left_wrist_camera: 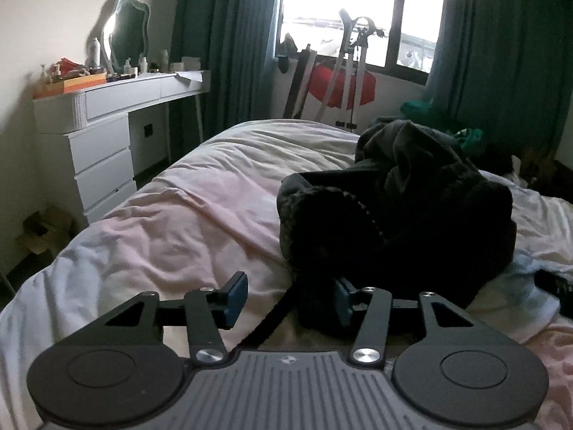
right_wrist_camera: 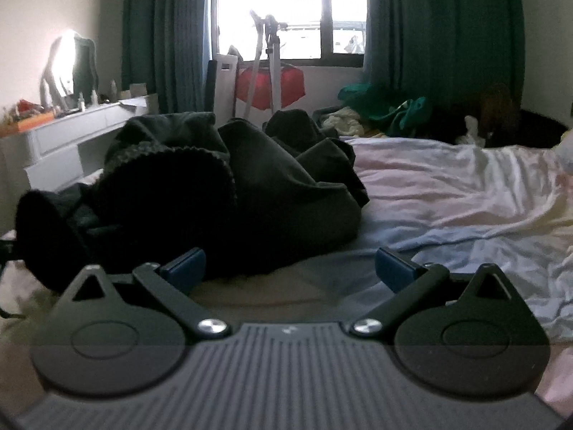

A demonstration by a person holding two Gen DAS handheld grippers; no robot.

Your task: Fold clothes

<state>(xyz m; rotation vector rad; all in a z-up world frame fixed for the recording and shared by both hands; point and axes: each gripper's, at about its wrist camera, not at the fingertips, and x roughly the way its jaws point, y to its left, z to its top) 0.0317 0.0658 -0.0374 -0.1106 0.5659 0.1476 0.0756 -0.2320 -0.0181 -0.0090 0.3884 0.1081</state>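
Rumpled pale bed [left_wrist_camera: 186, 215], teal curtains [left_wrist_camera: 222, 36]

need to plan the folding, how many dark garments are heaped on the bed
1 that I can tell: a dark garment bunched on the bed, just ahead of the open left gripper. Its folds could hide another dark piece; a separate pile of clothes sits beyond the bed.

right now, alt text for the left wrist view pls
A crumpled dark garment lies heaped on a bed with pale pink bedding, just ahead of the open left gripper. Behind stand a white dresser, a bright window and green curtains.
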